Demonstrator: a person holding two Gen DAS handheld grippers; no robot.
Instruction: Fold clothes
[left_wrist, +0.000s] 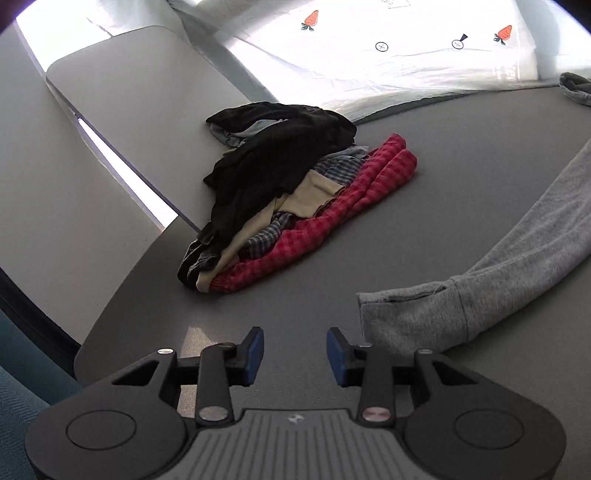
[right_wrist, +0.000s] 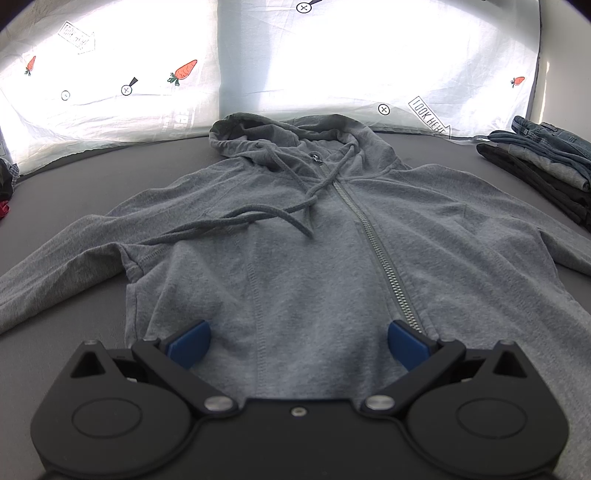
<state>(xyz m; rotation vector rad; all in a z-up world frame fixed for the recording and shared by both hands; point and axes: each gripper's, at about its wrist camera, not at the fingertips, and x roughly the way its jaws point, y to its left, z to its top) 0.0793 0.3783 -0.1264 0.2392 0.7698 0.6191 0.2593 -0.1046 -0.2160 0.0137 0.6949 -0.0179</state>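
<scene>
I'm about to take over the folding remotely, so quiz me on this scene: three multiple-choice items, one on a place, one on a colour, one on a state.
1. Where is the folded stack of jeans and dark clothes, seen from the right wrist view?
A. far right of the table
B. on the hoodie's hood
C. between the gripper's fingers

2. What colour is the checked garment at the bottom of the unfolded heap?
A. green
B. red
C. yellow

3. How does the hoodie lie?
A. rolled into a ball
B. folded in half
C. spread flat, front up, zipped

Answers:
1 A: the folded stack sits at the right edge of the table, apart from the hoodie.
2 B: the red checked garment lies under the heap.
3 C: the zipper runs closed up the front, sleeves out to the sides.
</scene>
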